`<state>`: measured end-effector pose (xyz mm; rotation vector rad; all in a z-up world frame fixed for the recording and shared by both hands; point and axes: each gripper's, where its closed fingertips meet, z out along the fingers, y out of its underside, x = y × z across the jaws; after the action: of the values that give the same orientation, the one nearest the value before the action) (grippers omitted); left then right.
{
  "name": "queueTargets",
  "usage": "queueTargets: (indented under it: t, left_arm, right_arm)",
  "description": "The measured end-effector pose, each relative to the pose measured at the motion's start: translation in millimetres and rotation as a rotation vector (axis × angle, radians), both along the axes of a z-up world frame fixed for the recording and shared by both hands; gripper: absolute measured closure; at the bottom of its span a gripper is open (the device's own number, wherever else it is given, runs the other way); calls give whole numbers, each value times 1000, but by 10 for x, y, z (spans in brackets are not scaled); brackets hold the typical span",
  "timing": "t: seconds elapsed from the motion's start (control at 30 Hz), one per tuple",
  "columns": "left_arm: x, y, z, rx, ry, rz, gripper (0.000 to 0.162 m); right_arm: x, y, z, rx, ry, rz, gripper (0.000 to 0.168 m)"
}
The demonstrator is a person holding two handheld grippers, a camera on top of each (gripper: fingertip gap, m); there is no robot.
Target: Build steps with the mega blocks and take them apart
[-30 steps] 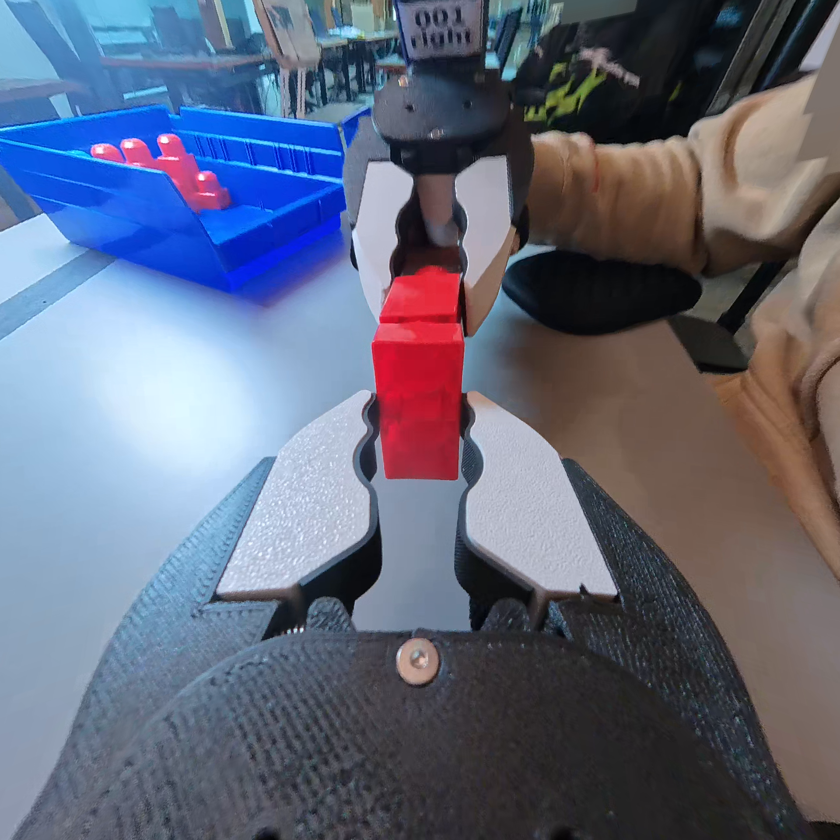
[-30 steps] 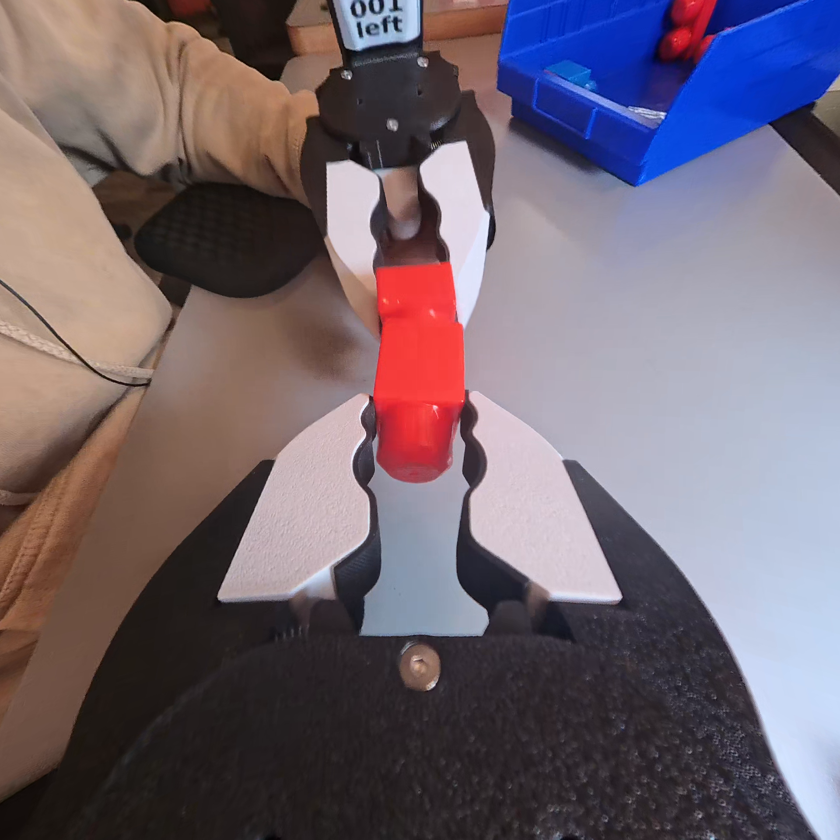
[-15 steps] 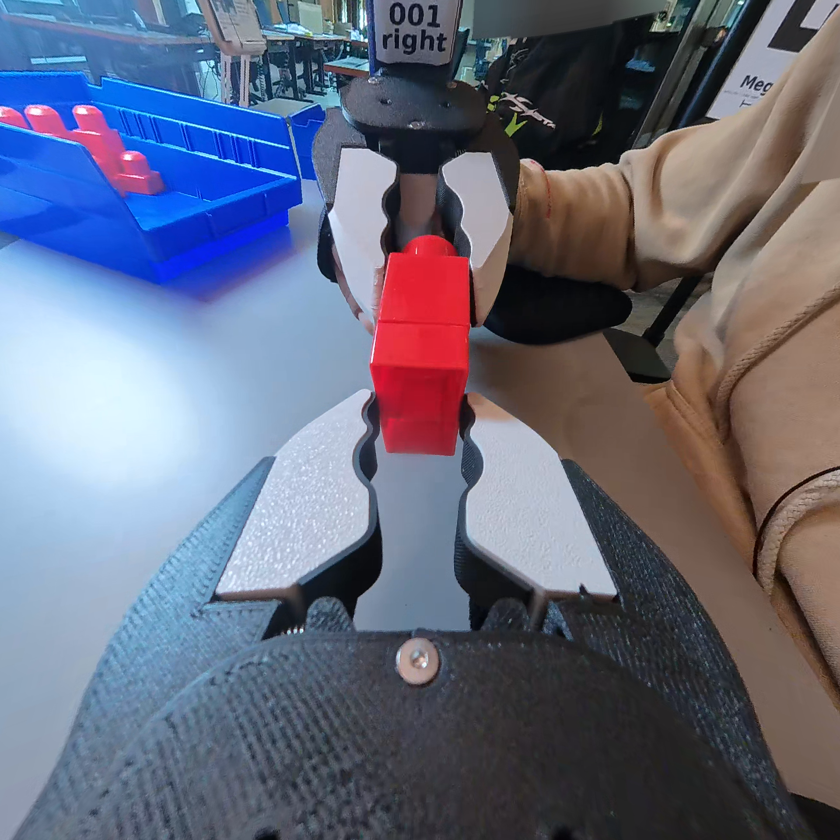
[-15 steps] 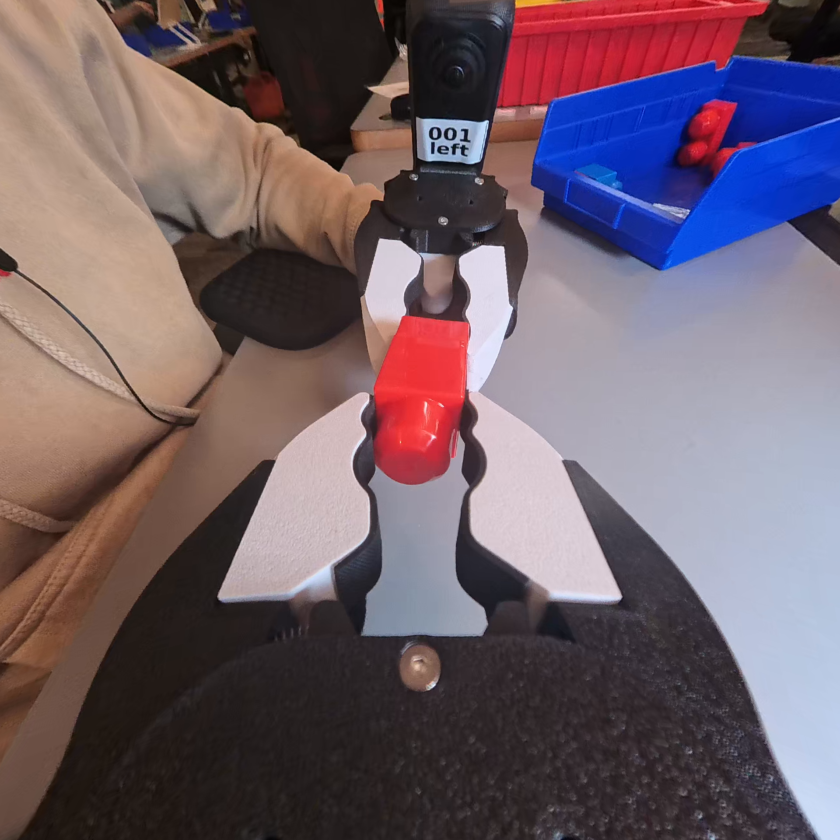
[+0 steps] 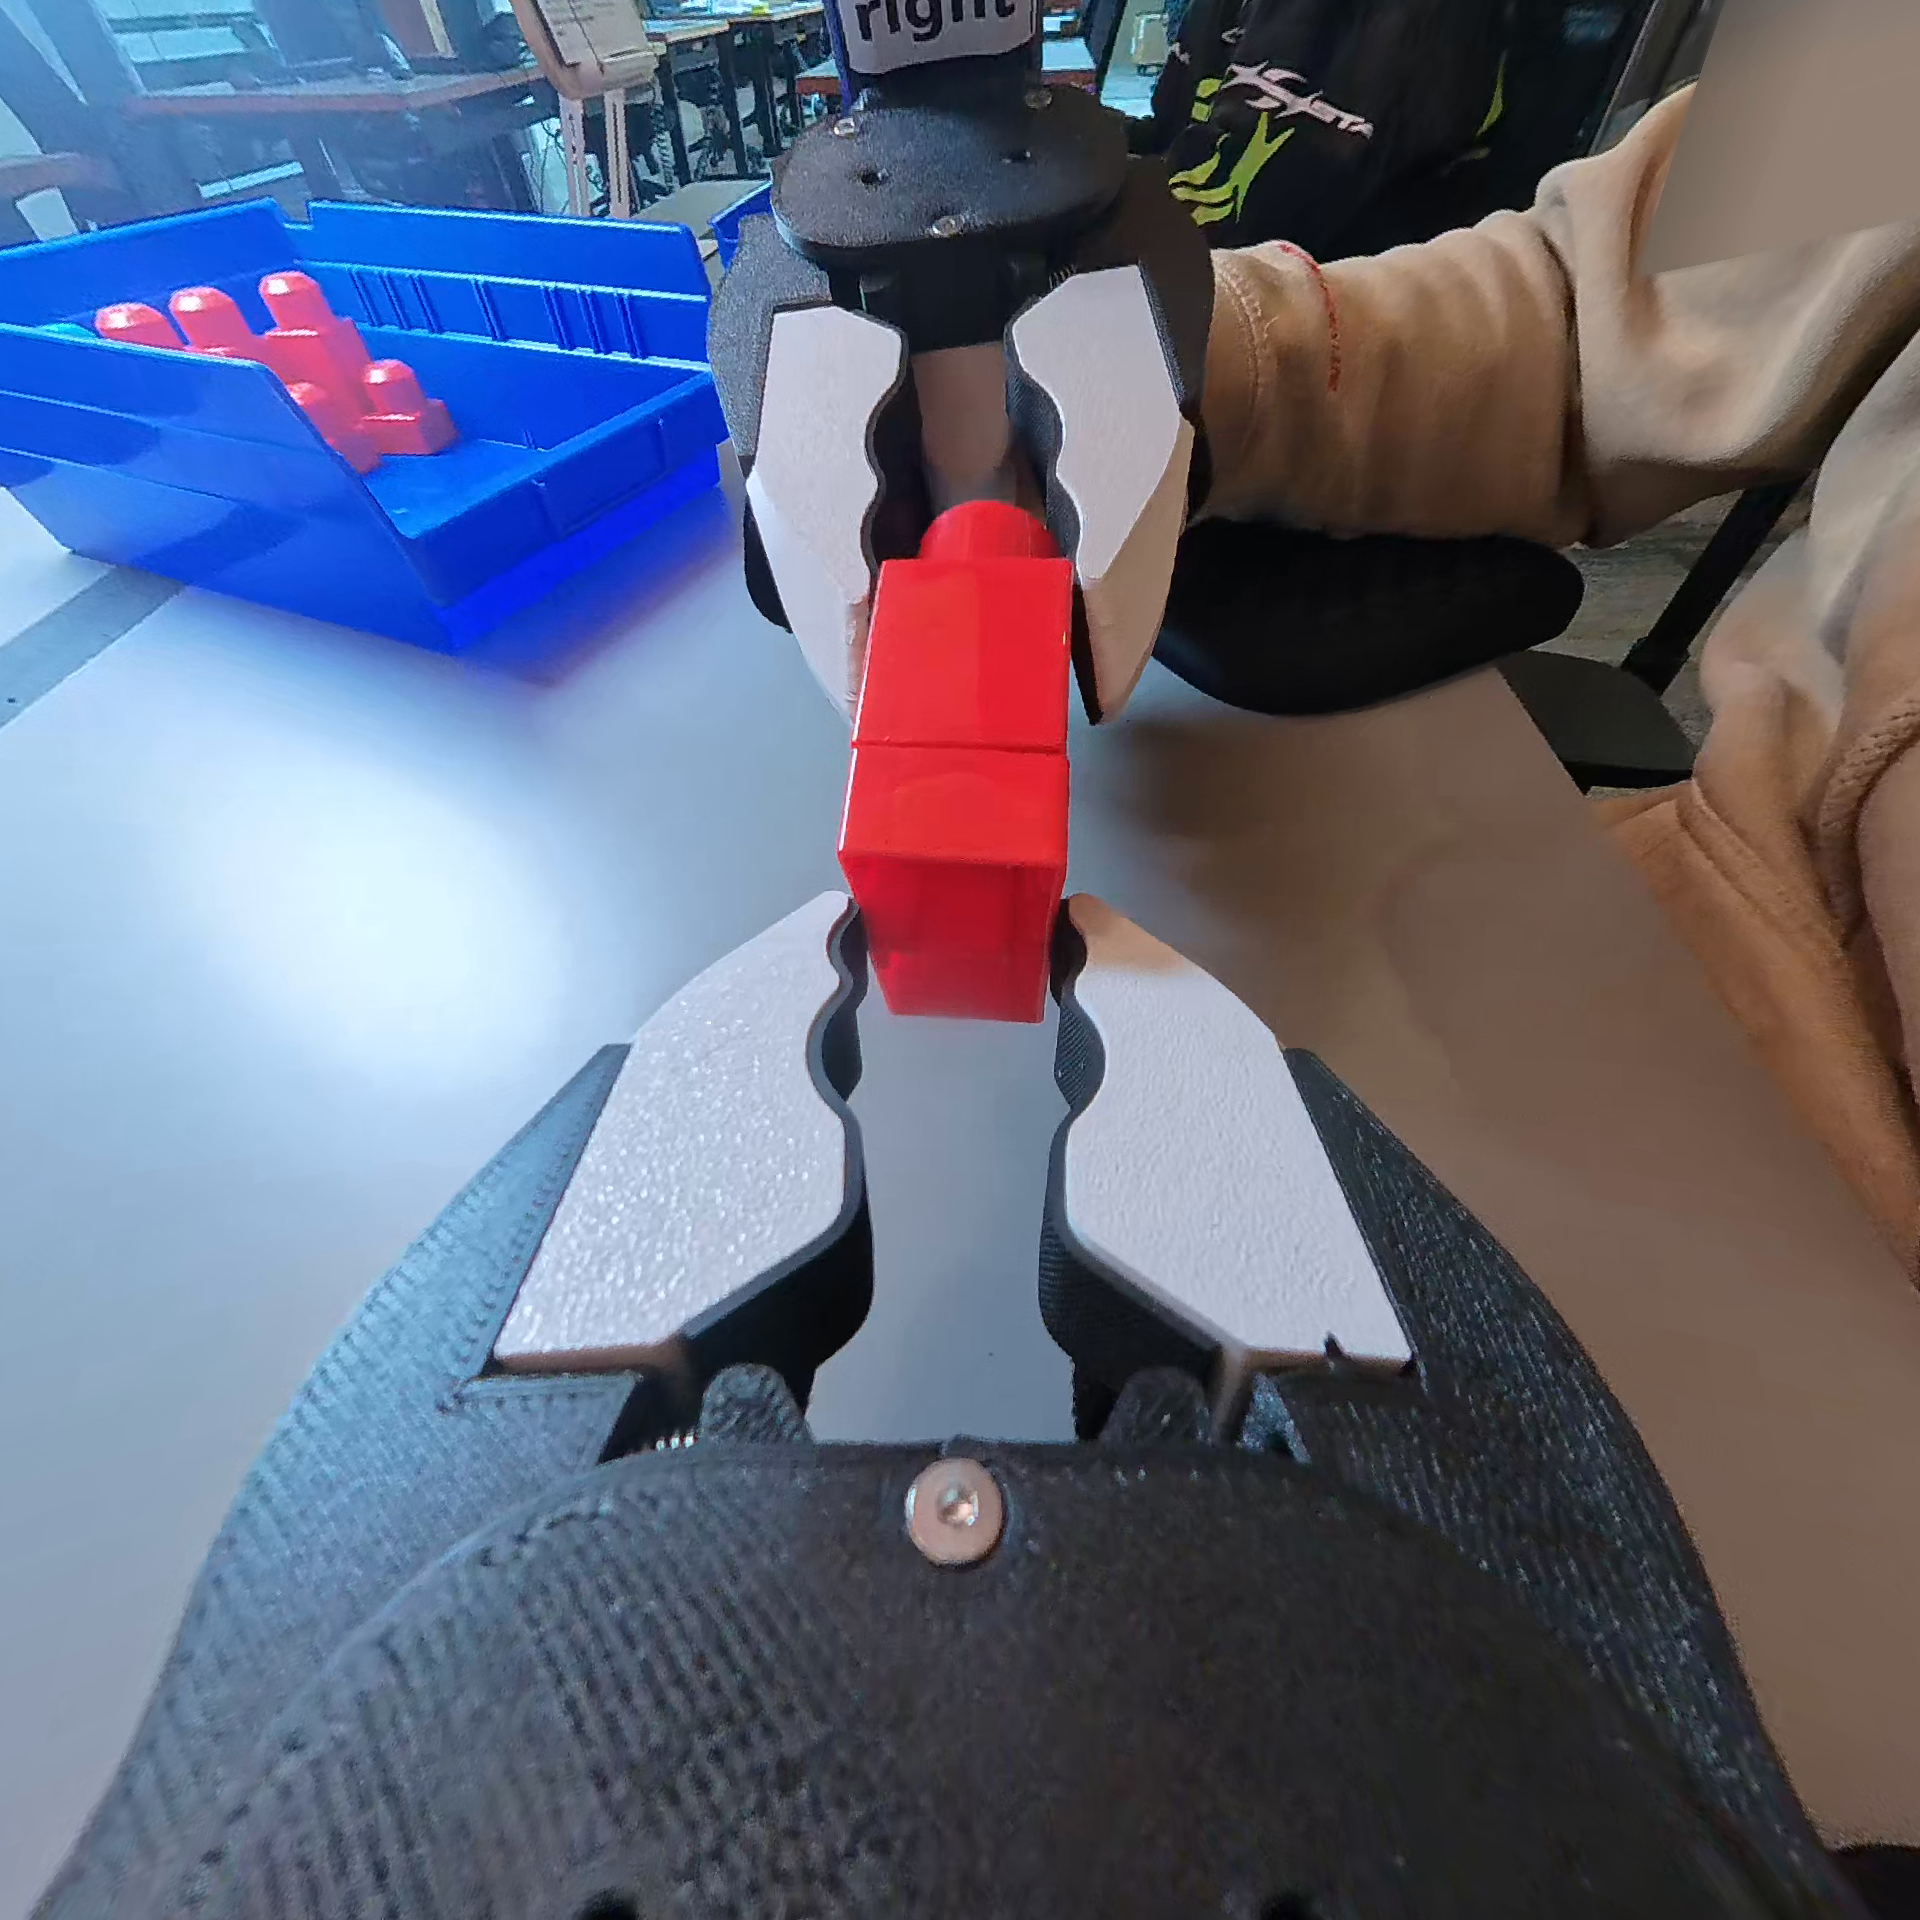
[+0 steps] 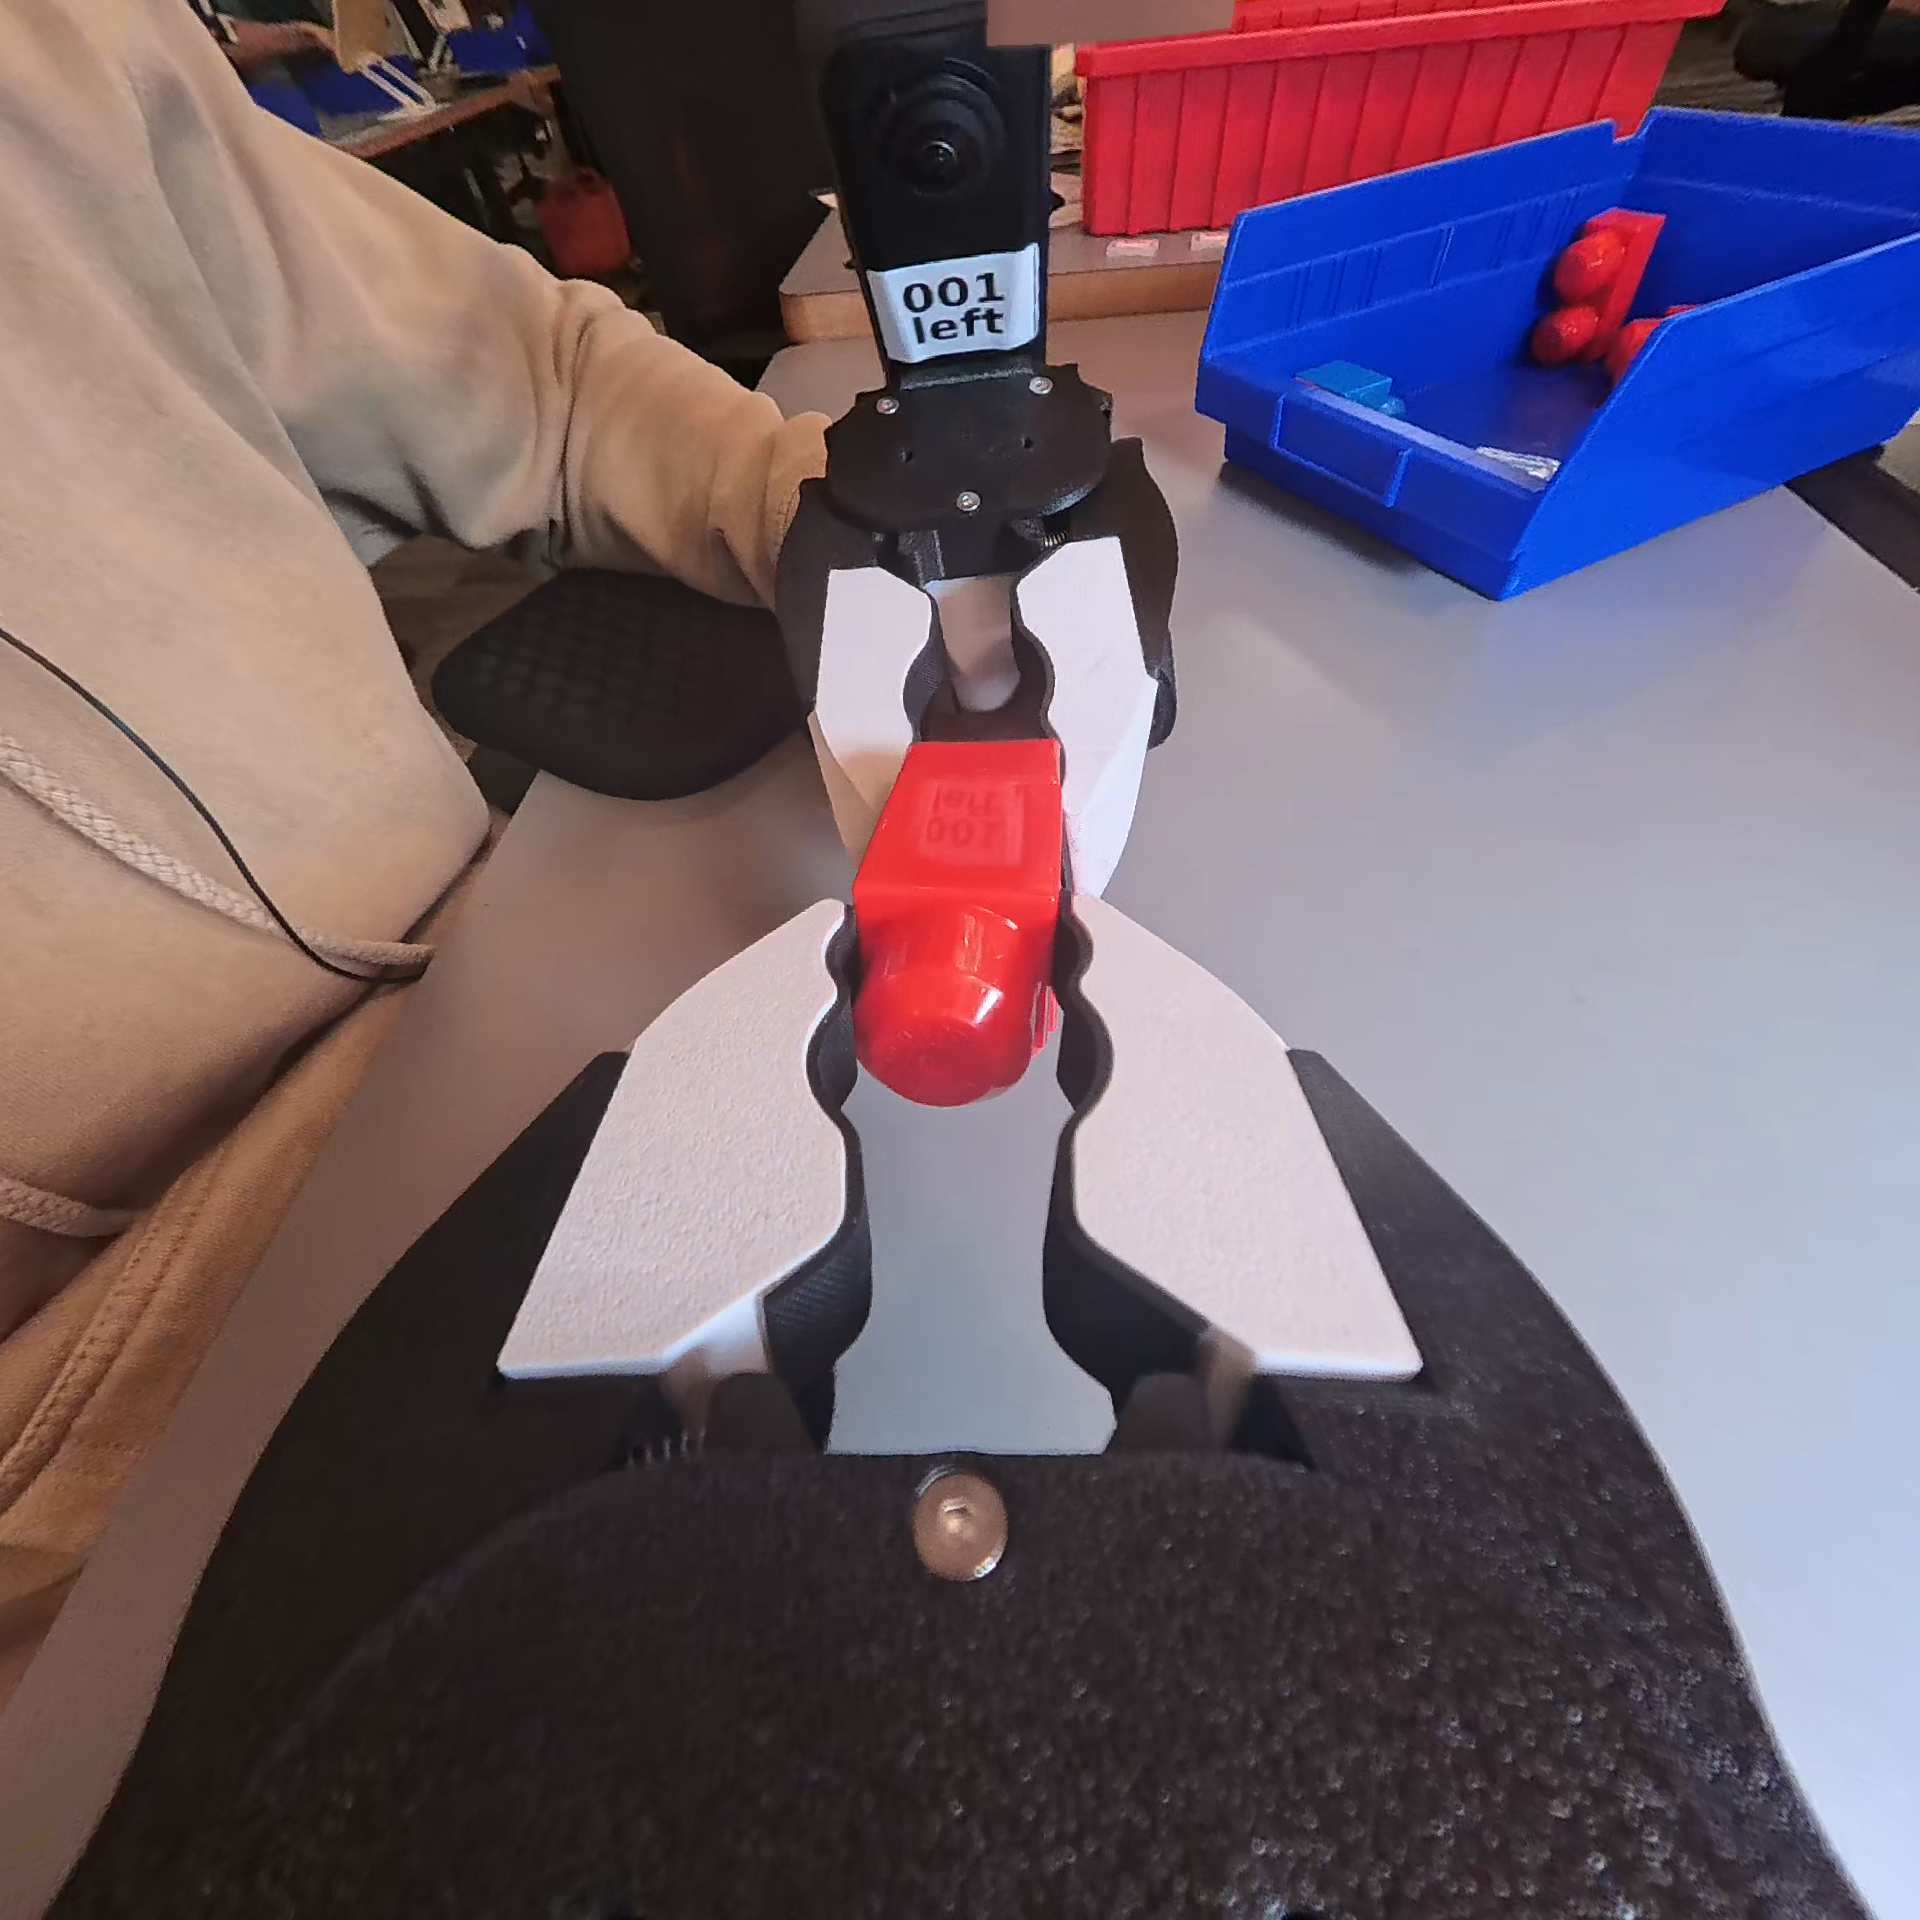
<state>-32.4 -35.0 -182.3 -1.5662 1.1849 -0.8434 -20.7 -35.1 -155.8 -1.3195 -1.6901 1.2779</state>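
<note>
Left black-and-white two-finger gripper [image 5: 954,935] clamped on near glossy red plastic mega block [image 5: 956,883]. Right black-and-white two-finger gripper [image 6: 954,956] clenched around the joined, stud-topped red plastic block [image 6: 961,935]. Held above grey tabletop [image 5: 312,883], near blue plastic bin [image 5: 436,520].

red blocks [image 5: 961,727]: glossy smooth plastic
left gripper [image 5: 956,961]: rough black body, grainy white fingers
blue bin [image 5: 436,540]: shiny plastic
table [image 6: 1507,935]: smooth grey, probably laminate
sleeve [image 5: 1455,343]: soft cloth
</note>
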Motion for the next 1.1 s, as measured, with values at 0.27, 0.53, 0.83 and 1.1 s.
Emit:
queueTargets:
  t: [0.27,0.53,0.83,1.1]
  left_arm:
    - [-45,46,153,-48,-107,13,128]
    - [-72,116,151,-23,-114,55,127]
    - [-275,356,219,-15,-162,187,129]
    - [-221,331,54,10,-69,172,136]
  right_arm:
    - [11,167,125,94,45,-99,119]
    - [-7,181,230,93,68,-125,135]
    - [1263,2212,1168,169,-14,-965,135]
    - [1873,3815,-95,-241,-465,-1418,135]
